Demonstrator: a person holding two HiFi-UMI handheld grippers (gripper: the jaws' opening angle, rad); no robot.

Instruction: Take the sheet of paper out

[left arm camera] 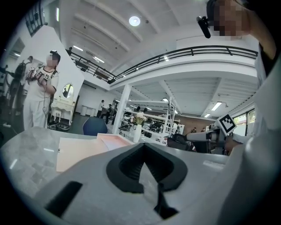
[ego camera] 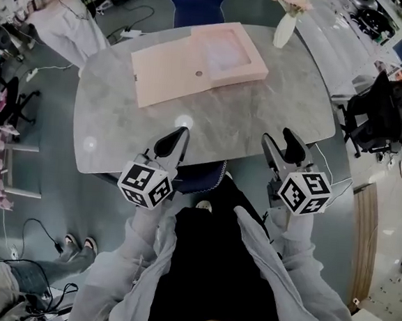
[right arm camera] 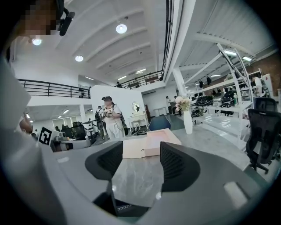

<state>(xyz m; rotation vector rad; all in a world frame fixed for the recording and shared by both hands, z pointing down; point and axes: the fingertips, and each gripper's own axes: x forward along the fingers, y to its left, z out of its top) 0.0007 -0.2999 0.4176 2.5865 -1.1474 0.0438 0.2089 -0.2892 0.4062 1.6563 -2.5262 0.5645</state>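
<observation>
Sheet (ego camera: 223, 52) not yet taken out
It is seen lying in the far pink box (ego camera: 254, 70); left tongs (ego camera: 178, 139) pressed together, right tongs (ego camera: 278, 136) held wide, nothing gripped.

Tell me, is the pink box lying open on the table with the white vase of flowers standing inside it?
Not quite. The pink box lies open on the table, but the white vase of flowers stands on the table beside it, past its far right corner, not inside. The head view shows this.
</observation>
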